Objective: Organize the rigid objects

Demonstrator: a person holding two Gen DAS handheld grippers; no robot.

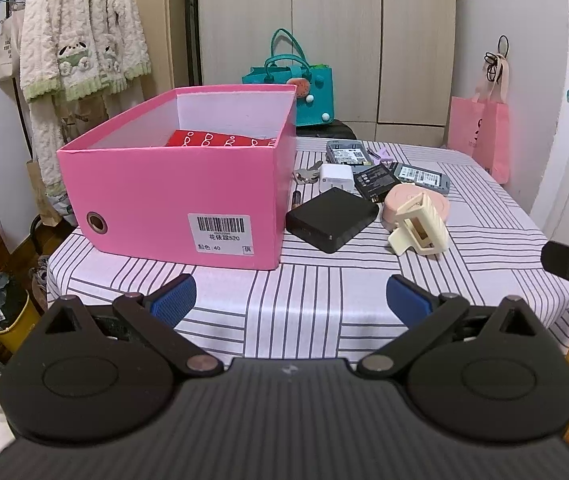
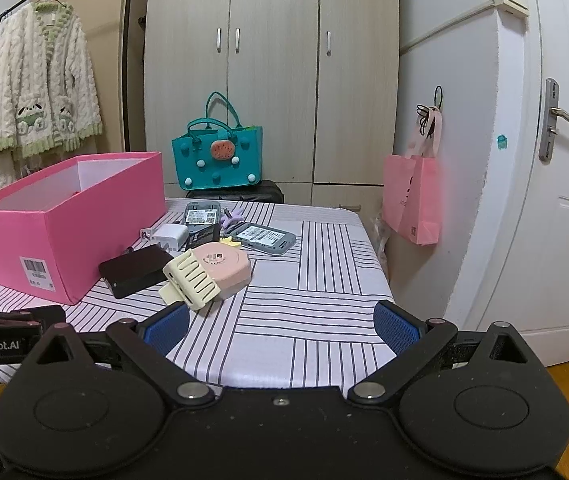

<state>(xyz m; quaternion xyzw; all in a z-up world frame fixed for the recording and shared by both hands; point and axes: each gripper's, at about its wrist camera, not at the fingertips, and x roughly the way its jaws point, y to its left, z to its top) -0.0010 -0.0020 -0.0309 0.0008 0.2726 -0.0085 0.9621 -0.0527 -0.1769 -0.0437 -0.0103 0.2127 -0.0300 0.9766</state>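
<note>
Pink box (image 1: 172,196) on the left part of the striped table (image 1: 324,292), open top, one red patterned item (image 1: 220,139) lying inside against the far end. Box's near short wall carries a barcode label and sits back from the table's near edge.

Loose things cluster just right of the box, toward the table's middle:
- one black flat box (image 1: 331,220), nearest the pink box
- one cream clip (image 1: 420,226) leaning on one pink round case (image 1: 414,200)
- one white charger (image 1: 336,177)
- one black battery (image 1: 376,180)
- two grey phones (image 1: 348,152) (image 1: 422,176), backs up
- keys (image 1: 306,174), count unclear, partly hidden behind the box corner
- one small purple piece (image 2: 230,216), perhaps a clip

Open room: bare cloth along the whole near edge and the right third of the table, out to the right edge.

Left gripper (image 1: 290,300) wide apart, nothing between the blue pads (image 1: 174,298), hovering over the near edge. Right gripper (image 2: 280,326) likewise spread wide and empty, near the table's front right
</note>
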